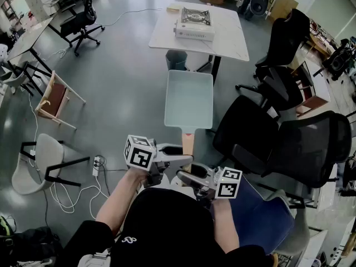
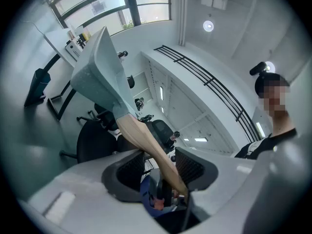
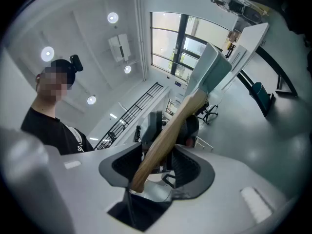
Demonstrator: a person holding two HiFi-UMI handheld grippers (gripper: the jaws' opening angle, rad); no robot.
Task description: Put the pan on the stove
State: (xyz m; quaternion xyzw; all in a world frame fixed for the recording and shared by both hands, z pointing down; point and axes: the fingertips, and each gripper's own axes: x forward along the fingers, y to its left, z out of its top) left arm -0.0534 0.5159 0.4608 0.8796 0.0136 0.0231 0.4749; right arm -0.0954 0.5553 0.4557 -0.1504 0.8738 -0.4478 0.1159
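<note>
A square pale-blue pan with a wooden handle hangs level in the air in front of me, above the floor. My left gripper and right gripper both hold the handle from opposite sides, near its end. In the left gripper view the handle runs between the pads up to the pan. The right gripper view shows the same handle crossing between its jaws toward the pan. The portable gas stove sits on a white table farther ahead.
Black office chairs crowd the right side, with another beside the table. A bin stands under the table. On the left are a white chair, a wooden rack and a power strip with cables.
</note>
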